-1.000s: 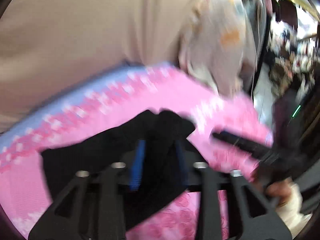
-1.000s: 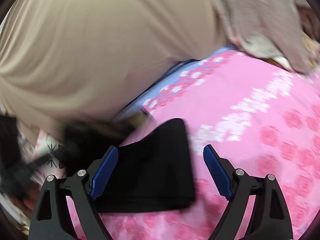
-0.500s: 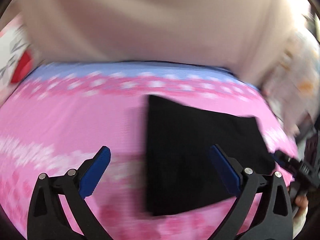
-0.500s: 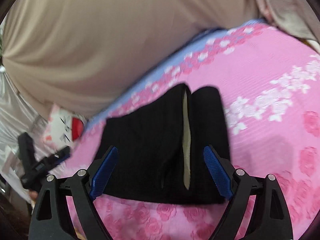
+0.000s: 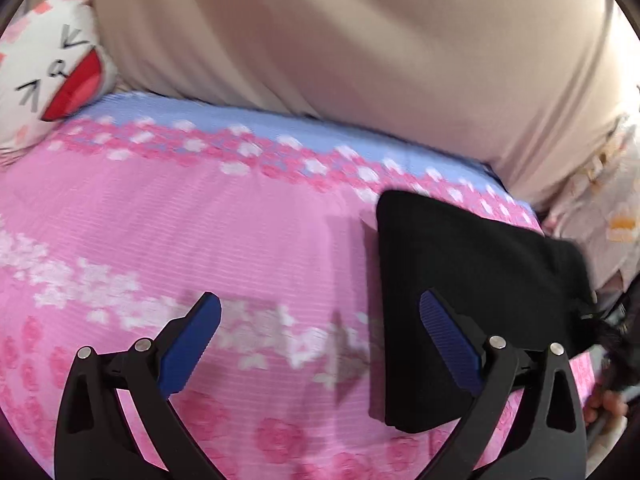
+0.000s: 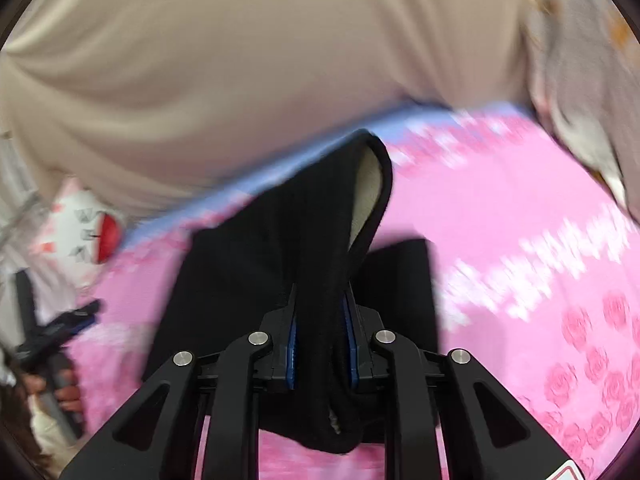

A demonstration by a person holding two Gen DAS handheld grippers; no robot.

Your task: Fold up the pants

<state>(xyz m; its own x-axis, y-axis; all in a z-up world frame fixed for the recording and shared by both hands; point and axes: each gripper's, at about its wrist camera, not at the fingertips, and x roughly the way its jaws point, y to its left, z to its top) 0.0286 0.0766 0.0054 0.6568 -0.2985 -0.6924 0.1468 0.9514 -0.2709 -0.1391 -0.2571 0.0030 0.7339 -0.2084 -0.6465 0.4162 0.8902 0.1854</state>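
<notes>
Black pants [image 5: 472,300], folded into a thick dark slab with a pale lining showing at one raised edge, lie on a pink bedspread [image 5: 200,240] printed with roses and white blossoms. Seen from the left gripper [image 5: 320,344], whose jaws stand wide apart over bare bedspread with nothing between them, the pants sit to the right, near the bedspread's blue border, their long axis running from near to far. Open pink cloth spreads left of the pants. The right gripper [image 6: 321,344] has just closed its jaws, pinching a lifted fold of the pants that rises to a peak toward the blue border.
</notes>
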